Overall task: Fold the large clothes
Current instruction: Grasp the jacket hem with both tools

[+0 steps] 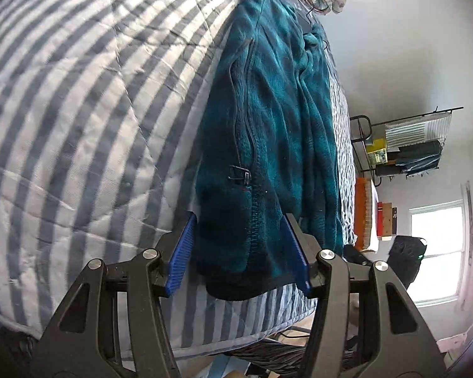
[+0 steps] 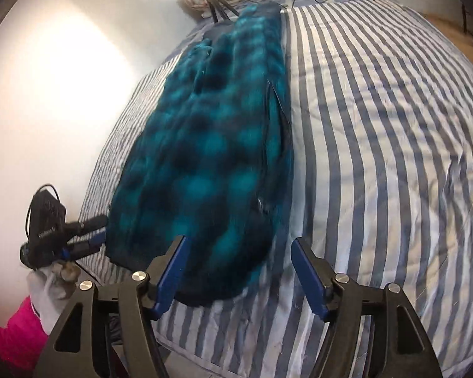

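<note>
Lying lengthwise on the striped bed (image 1: 78, 100), the teal fleece jacket (image 1: 268, 119) is folded narrow. Both the left tool (image 1: 241, 252) and right tool (image 2: 238, 271) stand released, so grip the hem corners evenly before folding upward.

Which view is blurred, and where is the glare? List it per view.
Left wrist view: sharp; teal fleece jacket crisp on the blue-and-white striped quilt; blown-out glare top right, bright window lower right.
Right wrist view: jacket smeared by motion blur; lamp glare top centre.
</note>
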The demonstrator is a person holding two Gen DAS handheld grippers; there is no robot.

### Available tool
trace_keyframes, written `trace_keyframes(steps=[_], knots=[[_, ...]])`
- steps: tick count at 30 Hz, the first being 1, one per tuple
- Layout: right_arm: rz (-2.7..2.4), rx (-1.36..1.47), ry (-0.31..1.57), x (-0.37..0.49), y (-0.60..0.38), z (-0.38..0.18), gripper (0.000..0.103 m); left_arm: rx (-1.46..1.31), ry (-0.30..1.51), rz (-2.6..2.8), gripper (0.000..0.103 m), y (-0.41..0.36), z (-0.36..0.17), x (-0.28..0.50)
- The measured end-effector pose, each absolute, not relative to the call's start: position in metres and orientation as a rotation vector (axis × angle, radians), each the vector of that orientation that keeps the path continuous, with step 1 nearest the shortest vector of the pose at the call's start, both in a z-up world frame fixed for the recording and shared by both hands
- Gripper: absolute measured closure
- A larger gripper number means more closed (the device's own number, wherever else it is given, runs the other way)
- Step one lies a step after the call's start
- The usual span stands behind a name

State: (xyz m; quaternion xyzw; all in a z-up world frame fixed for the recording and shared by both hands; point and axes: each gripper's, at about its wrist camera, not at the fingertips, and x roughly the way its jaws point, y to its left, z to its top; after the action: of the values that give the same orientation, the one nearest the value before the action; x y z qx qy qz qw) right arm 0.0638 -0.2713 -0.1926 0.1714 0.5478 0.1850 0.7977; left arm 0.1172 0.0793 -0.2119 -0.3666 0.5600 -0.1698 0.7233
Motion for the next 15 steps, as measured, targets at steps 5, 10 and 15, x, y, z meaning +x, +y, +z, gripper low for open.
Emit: trace_keyframes(steps=[5, 10, 15], knots=[[0.433, 0.513, 1.225, 0.058, -0.276, -0.221, 0.035, -0.805, 1.259, -0.404, 0.055, 0.062, -0.219, 0.114], [0.514, 0.595, 1.233, 0.057, -0.268, -0.237, 0.052, -0.746, 1.249, -0.408, 0.090, 0.054, -0.215, 0.113], [0.574, 0.503, 1.225, 0.055, -0.248, -0.219, 0.090, -0.736, 1.172, -0.425, 0.092, 0.067, -0.180, 0.101]])
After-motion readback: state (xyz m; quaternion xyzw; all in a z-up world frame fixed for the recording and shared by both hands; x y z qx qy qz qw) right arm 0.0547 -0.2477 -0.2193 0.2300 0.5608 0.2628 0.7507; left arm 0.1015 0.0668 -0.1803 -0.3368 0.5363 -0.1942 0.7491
